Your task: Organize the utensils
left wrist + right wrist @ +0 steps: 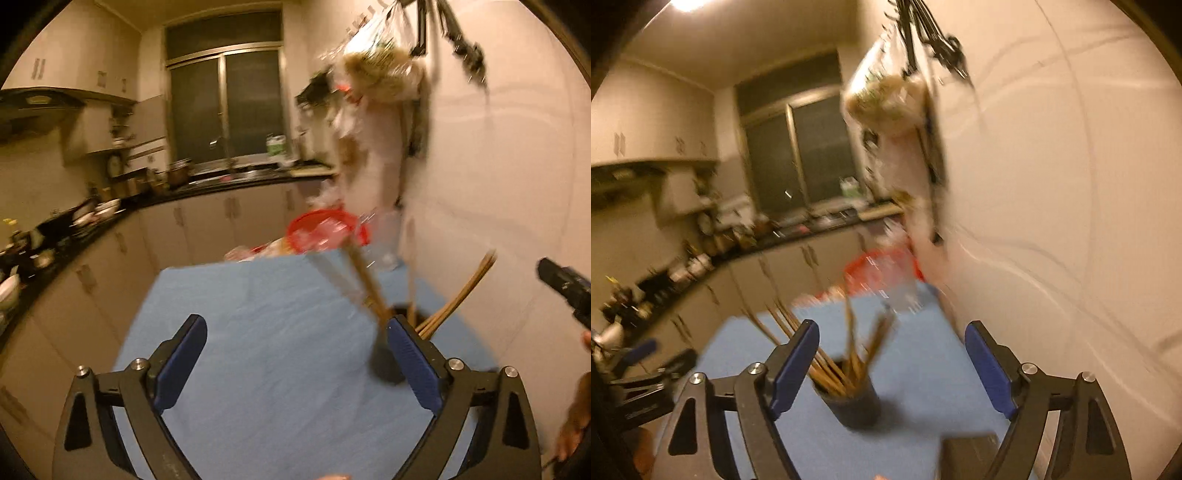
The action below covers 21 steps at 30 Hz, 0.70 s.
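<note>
A dark round holder [854, 404] full of wooden chopsticks [849, 354] stands on the blue table mat [916, 362]. My right gripper [888, 354] hangs open above and just before it, nothing between its blue pads. In the left wrist view the holder [384, 365] sits partly hidden behind the right finger, chopsticks [364, 280] leaning out to both sides. My left gripper [295, 339] is open over bare mat [258, 332], to the left of the holder. Both views are blurred.
A red basin [327, 230] with bags sits at the mat's far edge. A white wall [498, 184] runs close on the right, with bags and a coat hung on it. Kitchen counters [92, 218] crowded with dishes run along the left and back. The other gripper [565, 288] shows at right.
</note>
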Each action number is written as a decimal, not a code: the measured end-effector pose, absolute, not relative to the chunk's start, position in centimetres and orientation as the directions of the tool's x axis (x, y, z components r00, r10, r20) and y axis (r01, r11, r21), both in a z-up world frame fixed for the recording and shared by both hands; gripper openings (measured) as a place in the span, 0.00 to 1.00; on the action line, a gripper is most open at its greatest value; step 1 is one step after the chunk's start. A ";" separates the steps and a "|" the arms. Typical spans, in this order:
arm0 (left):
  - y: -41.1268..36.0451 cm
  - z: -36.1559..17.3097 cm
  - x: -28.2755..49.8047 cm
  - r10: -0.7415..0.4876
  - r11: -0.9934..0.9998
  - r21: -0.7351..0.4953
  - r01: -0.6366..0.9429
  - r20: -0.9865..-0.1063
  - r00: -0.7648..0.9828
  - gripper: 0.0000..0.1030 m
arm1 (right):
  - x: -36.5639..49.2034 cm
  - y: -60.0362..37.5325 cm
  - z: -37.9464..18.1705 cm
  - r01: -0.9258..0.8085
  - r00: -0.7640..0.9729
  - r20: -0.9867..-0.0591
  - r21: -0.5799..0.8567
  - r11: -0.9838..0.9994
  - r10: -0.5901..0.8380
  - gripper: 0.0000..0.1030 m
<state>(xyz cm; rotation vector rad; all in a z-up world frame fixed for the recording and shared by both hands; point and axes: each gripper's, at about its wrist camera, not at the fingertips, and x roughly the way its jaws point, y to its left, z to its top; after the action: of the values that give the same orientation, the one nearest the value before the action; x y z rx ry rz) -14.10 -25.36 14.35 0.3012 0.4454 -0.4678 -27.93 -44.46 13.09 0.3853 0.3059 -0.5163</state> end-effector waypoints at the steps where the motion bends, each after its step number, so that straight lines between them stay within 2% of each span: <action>1: -24.9 13.1 -14.5 -0.330 0.859 0.204 0.470 -0.482 0.812 0.95 | -28.1 -44.0 12.2 0.555 0.807 -0.402 0.267 0.788 -0.432 0.81; 5: -24.1 9.3 -14.8 -0.243 0.851 0.279 0.445 -0.543 0.804 0.95 | -28.3 -42.3 8.8 0.605 0.748 -0.490 0.227 0.763 -0.448 0.81; 9: -23.7 7.1 -15.1 -0.165 0.839 0.352 0.416 -0.564 0.809 0.95 | -27.8 -40.4 6.7 0.620 0.705 -0.547 0.166 0.767 -0.452 0.81; 21: -22.4 6.6 -15.5 -0.168 0.846 0.335 0.415 -0.570 0.804 0.95 | -26.9 -37.9 6.8 0.600 0.693 -0.563 0.103 0.794 -0.450 0.81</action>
<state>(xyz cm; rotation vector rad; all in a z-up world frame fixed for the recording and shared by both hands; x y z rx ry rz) -15.55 -22.43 6.60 0.4689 0.5549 -0.3250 -26.88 -37.88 6.79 0.2903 0.5466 -0.5956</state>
